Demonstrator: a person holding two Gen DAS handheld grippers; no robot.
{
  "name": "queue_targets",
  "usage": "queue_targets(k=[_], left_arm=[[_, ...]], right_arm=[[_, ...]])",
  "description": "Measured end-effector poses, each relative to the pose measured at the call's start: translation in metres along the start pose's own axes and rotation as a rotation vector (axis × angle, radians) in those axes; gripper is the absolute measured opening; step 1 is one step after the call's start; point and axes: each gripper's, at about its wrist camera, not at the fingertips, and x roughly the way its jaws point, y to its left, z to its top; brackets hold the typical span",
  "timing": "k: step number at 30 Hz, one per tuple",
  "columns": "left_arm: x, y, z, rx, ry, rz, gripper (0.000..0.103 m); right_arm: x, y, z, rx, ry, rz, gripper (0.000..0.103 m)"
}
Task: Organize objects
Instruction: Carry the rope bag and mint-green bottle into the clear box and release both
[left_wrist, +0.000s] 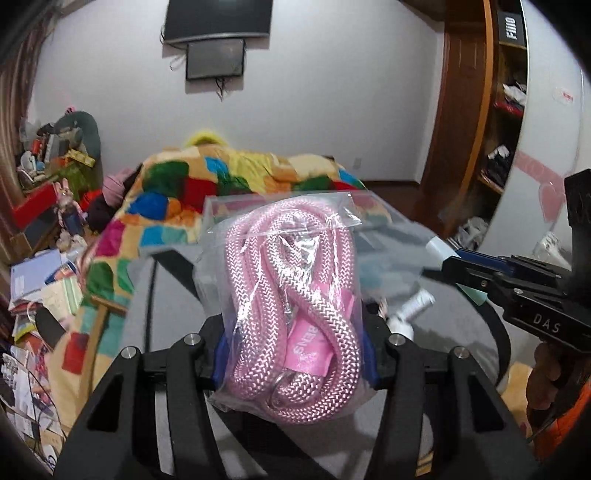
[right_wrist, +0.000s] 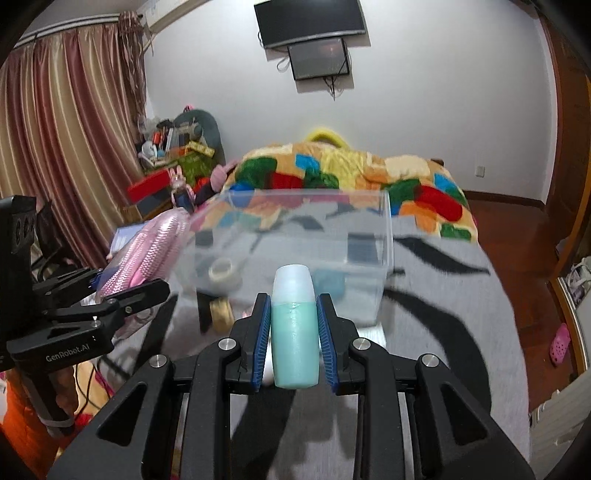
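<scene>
My left gripper (left_wrist: 295, 354) is shut on a clear bag of pink rope (left_wrist: 295, 295) and holds it up above the grey bed cover. The bag also shows in the right wrist view (right_wrist: 151, 251), left of a clear plastic box (right_wrist: 384, 221). My right gripper (right_wrist: 293, 343) is shut on a teal bottle with a white cap (right_wrist: 295, 332), held upright just in front of the box. In the left wrist view the right gripper (left_wrist: 461, 266) comes in from the right with the bottle's cap (left_wrist: 437, 249) showing. The box holds tape rolls (right_wrist: 221, 275) and small items.
The box stands on a grey blanket with black marks (right_wrist: 443, 314), with a colourful patchwork quilt (right_wrist: 351, 173) behind it. A cluttered side table (right_wrist: 173, 151) and curtains (right_wrist: 55, 147) are on the left. A wardrobe (left_wrist: 506, 110) stands on the right. A small white bottle (left_wrist: 410, 310) lies on the bed.
</scene>
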Motion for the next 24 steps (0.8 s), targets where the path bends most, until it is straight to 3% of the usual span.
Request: queue_targets(k=[8,24], left_arm=[[0.02,0.019,0.031,-0.029,-0.016,0.027,0.054],[0.1,0.015,0.048,-0.032,0.133,0.008,0.054]], right_arm=[[0.023,-0.002,0.035,-0.009,-0.023,-0.045,0.023],[0.105,-0.007,0.048,0.002,0.148,-0.01,0.023]])
